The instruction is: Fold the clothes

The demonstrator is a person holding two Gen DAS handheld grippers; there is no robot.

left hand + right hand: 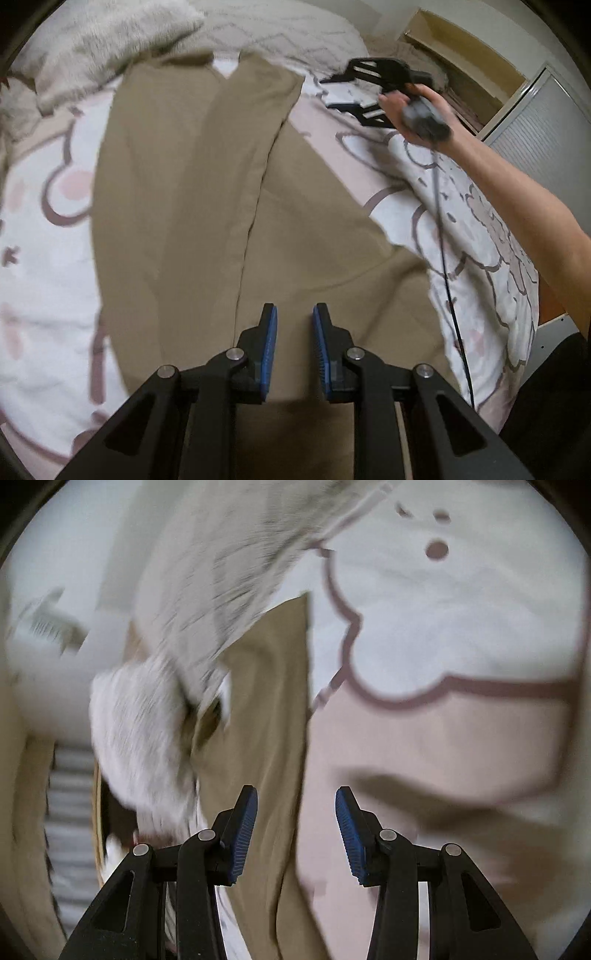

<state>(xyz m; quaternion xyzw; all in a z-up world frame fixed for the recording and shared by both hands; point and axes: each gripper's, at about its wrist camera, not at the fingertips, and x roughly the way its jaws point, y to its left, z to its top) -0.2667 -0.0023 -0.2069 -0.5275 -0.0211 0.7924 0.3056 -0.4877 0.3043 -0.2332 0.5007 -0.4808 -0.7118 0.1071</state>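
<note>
Tan trousers (192,192) lie spread on a pink-and-white patterned bedspread (44,258), legs stretching away from me. My left gripper (294,314) hovers over the near part of the trousers, its blue pads a small gap apart with nothing between them. A hand holds my right gripper (334,92) over the bedspread beside the far trouser leg ends, its jaws apart and empty. In the blurred right wrist view, my right gripper (296,797) hangs open above the edge of a tan trouser leg (266,709) and the bedspread (443,635).
A fluffy white blanket (110,40) lies bunched at the far end of the bed, also seen as fluffy white blanket (147,720). A wooden shelf (461,51) and a grey cabinet (543,136) stand at the right. A black cable (443,236) trails from the right gripper.
</note>
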